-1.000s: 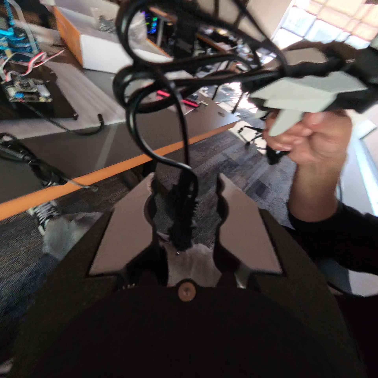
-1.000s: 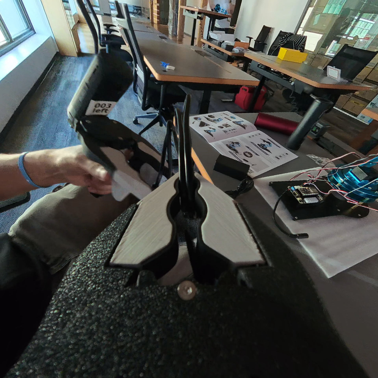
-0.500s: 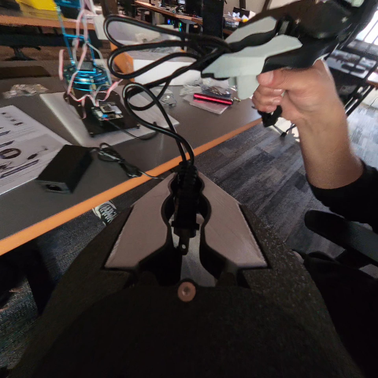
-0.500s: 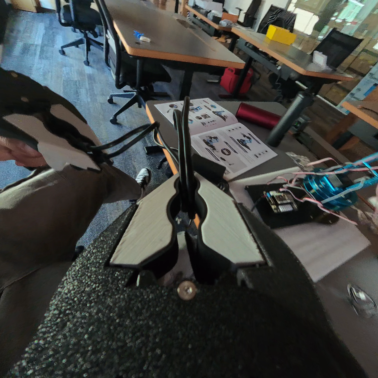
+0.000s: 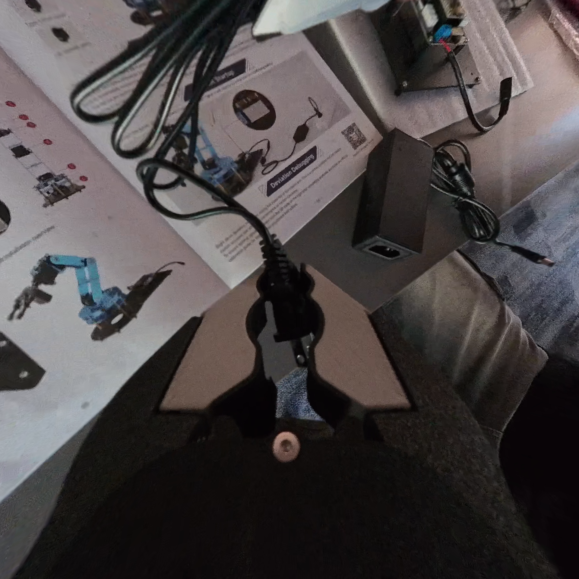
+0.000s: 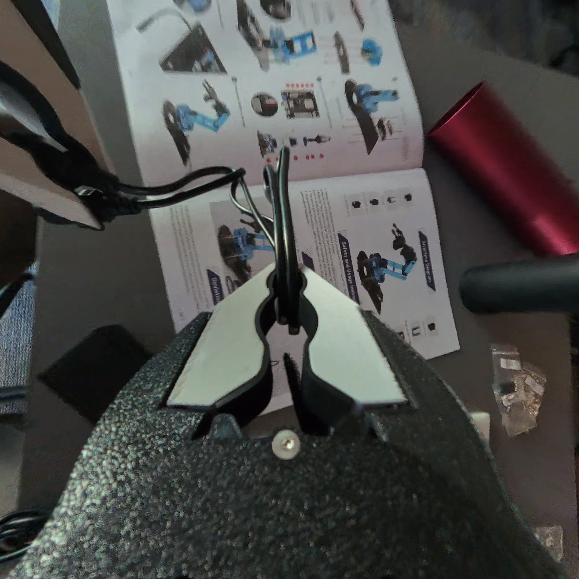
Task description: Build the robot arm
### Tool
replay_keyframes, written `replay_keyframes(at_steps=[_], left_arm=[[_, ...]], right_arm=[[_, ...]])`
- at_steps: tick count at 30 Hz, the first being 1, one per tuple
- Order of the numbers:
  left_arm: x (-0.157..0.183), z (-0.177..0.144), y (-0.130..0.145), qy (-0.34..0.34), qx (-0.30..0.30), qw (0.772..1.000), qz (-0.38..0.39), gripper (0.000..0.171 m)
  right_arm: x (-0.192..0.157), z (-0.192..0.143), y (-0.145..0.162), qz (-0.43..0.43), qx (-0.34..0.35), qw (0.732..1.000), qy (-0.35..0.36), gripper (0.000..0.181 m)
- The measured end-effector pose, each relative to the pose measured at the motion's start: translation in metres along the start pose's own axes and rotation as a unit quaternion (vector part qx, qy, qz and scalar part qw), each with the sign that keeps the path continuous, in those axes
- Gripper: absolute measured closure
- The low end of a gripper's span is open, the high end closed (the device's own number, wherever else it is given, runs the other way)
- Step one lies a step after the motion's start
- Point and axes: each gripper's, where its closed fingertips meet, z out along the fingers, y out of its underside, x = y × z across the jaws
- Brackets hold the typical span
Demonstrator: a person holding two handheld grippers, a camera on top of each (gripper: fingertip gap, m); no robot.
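Observation:
My left gripper (image 5: 283,275) is shut on the black plug (image 5: 282,300) of a power cable. The cable (image 5: 188,210) rises from the plug in several loops towards the top of the view. My right gripper (image 6: 286,272) is shut on the bundled cable loops (image 6: 283,225) and holds them upright. Its pale finger also shows in the left wrist view (image 5: 300,15). In the right wrist view the left gripper (image 6: 47,175) holds the plug end (image 6: 106,197) at the left. A black power adapter (image 5: 394,194) lies on the grey table, with its socket (image 5: 387,250) facing my left gripper.
An open instruction booklet (image 5: 94,219) lies under both grippers and also shows in the right wrist view (image 6: 313,125). A circuit board (image 5: 423,40) sits on white foam at the back. A red cylinder (image 6: 507,175), a black cylinder (image 6: 517,282) and small plastic bags (image 6: 517,391) lie to the right.
My left gripper has shut on the plug. Both grippers have tilted down from facing the room and now hang over the booklet and adapter with the cable between them.

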Motion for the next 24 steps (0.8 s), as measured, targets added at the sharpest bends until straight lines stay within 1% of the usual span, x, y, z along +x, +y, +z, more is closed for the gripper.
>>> replay_keyframes(at_steps=[2, 3, 5, 6, 7, 8, 9, 10, 11, 12, 15, 17, 18, 19, 21, 22, 24], left_arm=[[-0.005, 0.010, -0.006, 0.024, 0.000, 1.000, -0.007, 0.154], [-0.005, 0.013, -0.009, 0.040, 0.002, 0.999, -0.016, 0.153], [-0.004, 0.018, -0.012, 0.074, 0.006, 0.996, -0.048, 0.152], [-0.002, 0.020, -0.013, 0.094, 0.009, 0.993, -0.069, 0.152], [0.000, 0.021, -0.016, 0.116, 0.019, 0.989, -0.092, 0.153], [0.003, 0.020, -0.023, 0.143, 0.035, 0.981, -0.125, 0.154], [0.009, 0.017, -0.032, 0.180, 0.050, 0.969, -0.163, 0.155], [0.015, 0.015, -0.041, 0.215, 0.064, 0.953, -0.203, 0.155], [0.018, 0.014, -0.051, 0.238, 0.078, 0.939, -0.237, 0.156], [0.020, 0.013, -0.061, 0.257, 0.087, 0.926, -0.262, 0.156], [0.037, 0.006, -0.088, 0.325, 0.103, 0.890, -0.304, 0.155], [0.048, -0.003, -0.101, 0.362, 0.108, 0.871, -0.315, 0.153], [0.050, -0.008, -0.106, 0.372, 0.112, 0.866, -0.314, 0.152], [0.050, -0.013, -0.110, 0.383, 0.115, 0.864, -0.305, 0.152], [0.049, -0.026, -0.112, 0.407, 0.108, 0.863, -0.280, 0.152], [0.045, -0.030, -0.111, 0.406, 0.105, 0.868, -0.266, 0.153], [0.035, -0.034, -0.104, 0.384, 0.092, 0.892, -0.222, 0.159]], right_arm=[[0.010, 0.013, 0.008, 0.006, -0.014, 1.000, -0.004, 0.164], [0.014, 0.010, 0.011, 0.022, -0.012, 1.000, 0.000, 0.150], [0.021, -0.012, 0.013, 0.069, 0.016, 0.997, 0.027, 0.121], [0.017, -0.028, 0.011, 0.083, 0.050, 0.995, 0.037, 0.114], [0.006, -0.042, 0.010, 0.092, 0.082, 0.992, 0.033, 0.115], [-0.016, -0.050, 0.011, 0.095, 0.104, 0.990, 0.001, 0.116], [-0.045, -0.052, 0.013, 0.095, 0.111, 0.988, -0.046, 0.111], [-0.065, -0.049, 0.014, 0.096, 0.110, 0.987, -0.064, 0.101], [-0.077, -0.044, 0.011, 0.081, 0.114, 0.989, -0.055, 0.097], [-0.085, -0.039, 0.007, 0.057, 0.118, 0.991, -0.039, 0.097], [-0.072, -0.027, -0.007, 0.010, 0.115, 0.991, 0.066, 0.098], [-0.061, -0.029, -0.021, -0.005, 0.139, 0.984, 0.108, 0.115], [-0.055, -0.033, -0.024, -0.023, 0.141, 0.981, 0.134, 0.121], [-0.050, -0.038, -0.027, -0.040, 0.144, 0.976, 0.161, 0.125], [-0.044, -0.053, -0.035, -0.088, 0.156, 0.960, 0.213, 0.147], [-0.041, -0.059, -0.035, -0.111, 0.151, 0.954, 0.233, 0.154], [-0.035, -0.070, -0.036, -0.127, 0.157, 0.947, 0.248, 0.166]])
